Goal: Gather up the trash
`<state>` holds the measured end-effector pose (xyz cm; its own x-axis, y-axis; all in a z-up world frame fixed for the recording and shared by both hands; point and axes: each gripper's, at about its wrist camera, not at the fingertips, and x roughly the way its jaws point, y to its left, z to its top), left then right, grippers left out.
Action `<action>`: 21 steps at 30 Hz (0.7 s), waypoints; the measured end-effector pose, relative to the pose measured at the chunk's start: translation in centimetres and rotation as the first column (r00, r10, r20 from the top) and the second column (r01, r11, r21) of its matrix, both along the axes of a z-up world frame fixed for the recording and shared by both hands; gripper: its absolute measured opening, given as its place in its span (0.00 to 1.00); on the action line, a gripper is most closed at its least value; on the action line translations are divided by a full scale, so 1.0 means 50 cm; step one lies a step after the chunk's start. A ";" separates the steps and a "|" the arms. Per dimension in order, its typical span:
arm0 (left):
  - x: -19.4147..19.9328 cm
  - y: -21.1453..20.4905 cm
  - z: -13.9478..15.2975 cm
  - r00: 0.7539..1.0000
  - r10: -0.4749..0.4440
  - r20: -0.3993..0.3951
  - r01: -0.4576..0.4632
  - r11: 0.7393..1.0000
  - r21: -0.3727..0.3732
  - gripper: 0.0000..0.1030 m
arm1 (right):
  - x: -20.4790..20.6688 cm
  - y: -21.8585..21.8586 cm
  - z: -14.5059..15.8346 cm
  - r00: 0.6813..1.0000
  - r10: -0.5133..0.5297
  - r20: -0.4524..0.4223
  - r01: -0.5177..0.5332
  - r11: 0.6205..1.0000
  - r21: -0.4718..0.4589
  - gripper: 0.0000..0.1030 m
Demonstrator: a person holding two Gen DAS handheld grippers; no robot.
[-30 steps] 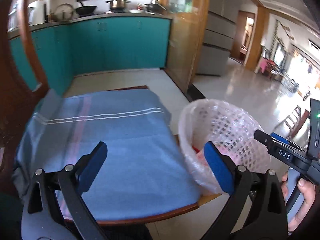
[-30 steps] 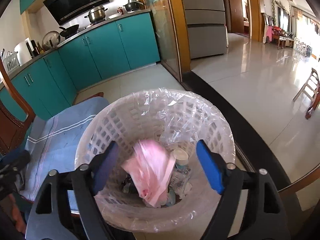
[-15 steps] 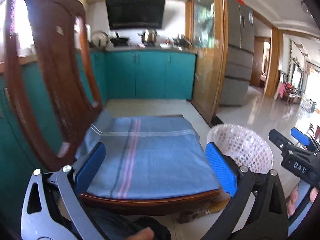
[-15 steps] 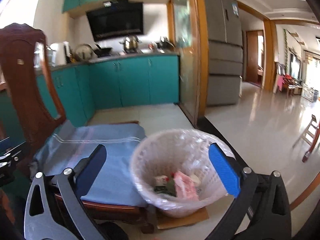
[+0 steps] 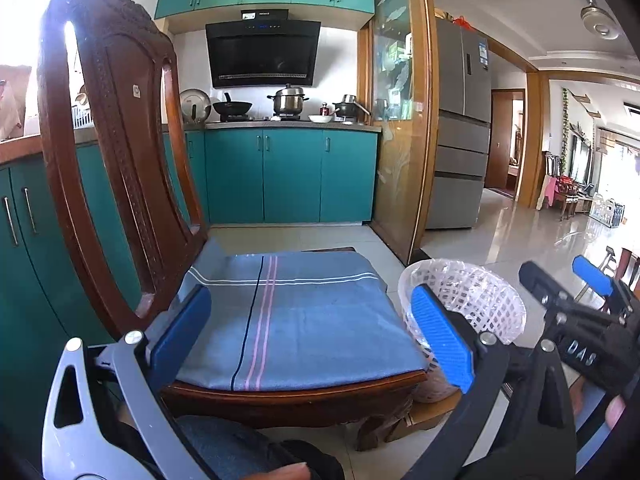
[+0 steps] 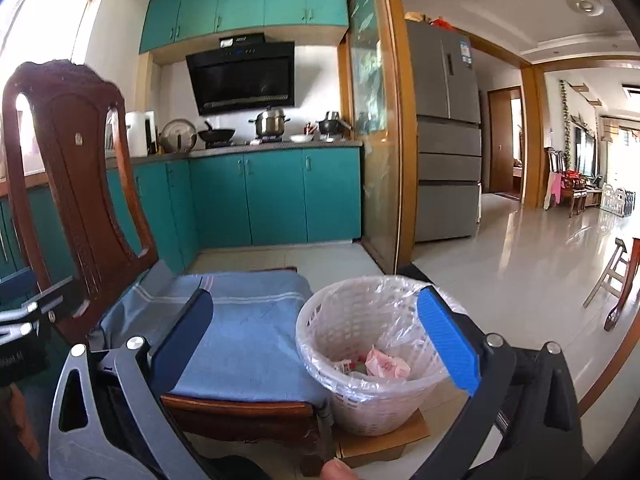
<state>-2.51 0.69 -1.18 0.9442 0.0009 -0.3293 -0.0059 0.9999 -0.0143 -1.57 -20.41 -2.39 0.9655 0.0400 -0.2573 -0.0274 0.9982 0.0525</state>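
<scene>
Left gripper (image 5: 312, 340) spread wide, nothing between the blue pads, held above the front of the blue striped cloth (image 5: 296, 320) covering the wooden chair (image 5: 108, 152) seat. Right gripper (image 6: 320, 344) equally wide apart and empty, hovering between seat edge and white lattice basket (image 6: 372, 360). Basket lined with clear plastic bag (image 6: 400, 292), standing on a flat piece of cardboard (image 6: 384, 444) on the tiled floor, just beside the chair's right front corner. Inside at the bottom: crumpled pink trash (image 6: 386, 364) with a few other scraps, too small to identify. Behind: teal cabinets (image 5: 292, 176), pots on the counter, steel refrigerator (image 5: 460, 128) past the glass door.
</scene>
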 end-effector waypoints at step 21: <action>0.006 0.000 -0.012 1.000 -0.017 -0.015 0.017 1.000 -0.010 0.97 | -0.023 -0.003 0.005 0.999 -0.027 0.030 0.027 1.000 0.002 0.97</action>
